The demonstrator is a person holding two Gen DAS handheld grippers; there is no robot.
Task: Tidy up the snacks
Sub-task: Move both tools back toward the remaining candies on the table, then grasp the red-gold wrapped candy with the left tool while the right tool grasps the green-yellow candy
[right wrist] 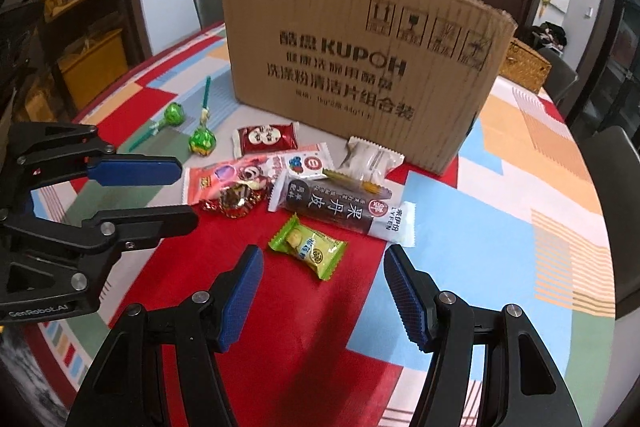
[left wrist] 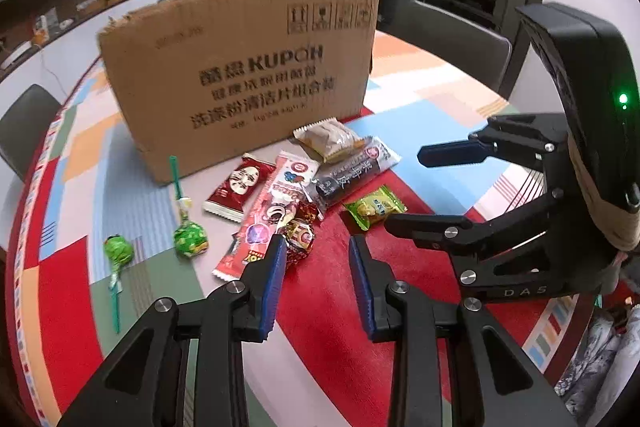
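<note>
The snacks lie in a loose cluster on the patchwork surface [right wrist: 520, 187], just in front of a tall cardboard box [right wrist: 360, 59] printed KUPOH. At the cluster's middle is a long dark fruit-leather bar [right wrist: 340, 209]; a clear-wrapped pastry [right wrist: 370, 157] overlaps its far end at about 12 o'clock. At 6 o'clock from the bar, apart from the rest, lies a small green wrapped candy [right wrist: 307, 246]. At 9 o'clock a long pink packet [right wrist: 256, 173] stretches sideways with a shiny foil-wrapped sweet [right wrist: 236, 201] resting on its near edge. Beyond that, at 11 o'clock, sits a red packet [right wrist: 266, 139], and farther out at 10 o'clock two green lollipops [right wrist: 202, 141] lie with sticks pointing away toward the box.

The right gripper [right wrist: 324, 295] hovers above the red patch, its blue pads spread fairly wide and empty, the green candy just ahead between their lines. The left gripper [left wrist: 318, 259] shows in its own view with pads set narrower, nothing between them, its left pad tip overlapping the foil sweet in the picture; whether it touches I cannot tell.
</note>
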